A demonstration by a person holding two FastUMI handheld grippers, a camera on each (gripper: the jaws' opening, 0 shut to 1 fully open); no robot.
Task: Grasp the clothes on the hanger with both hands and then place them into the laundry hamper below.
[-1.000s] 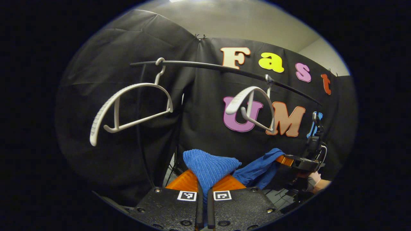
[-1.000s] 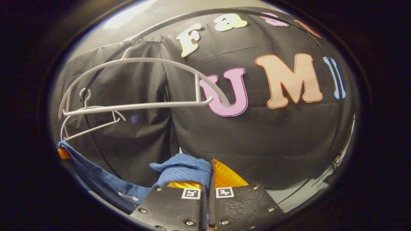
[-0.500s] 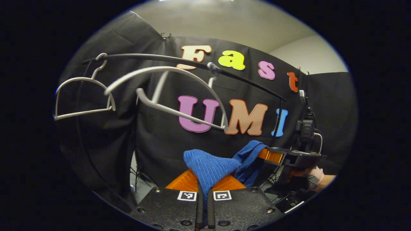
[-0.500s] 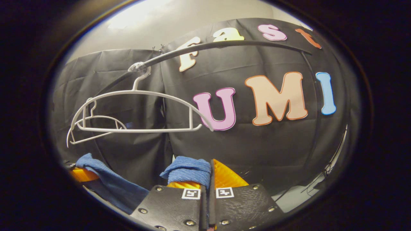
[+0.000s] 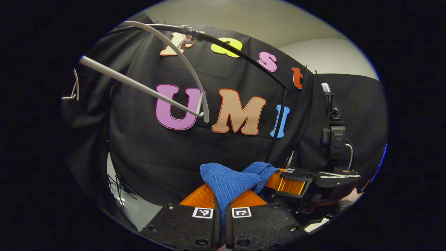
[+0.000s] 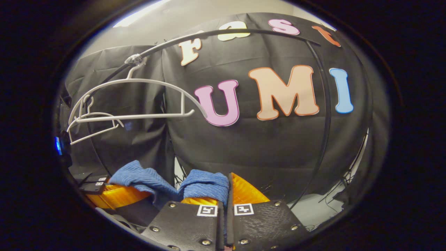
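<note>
Left tongs (image 5: 221, 200) clench a fold of the blue cloth (image 5: 228, 181) at bottom centre; the right tongs (image 6: 224, 195) likewise. The cloth runs sideways between them, bunched. Upper left, a white hanger (image 6: 139, 101) hangs from the rail (image 6: 244, 33).

A black curved rail (image 6: 244, 33) spans the black cloth wall (image 6: 261, 150), under a pale ceiling (image 5: 244, 17).
</note>
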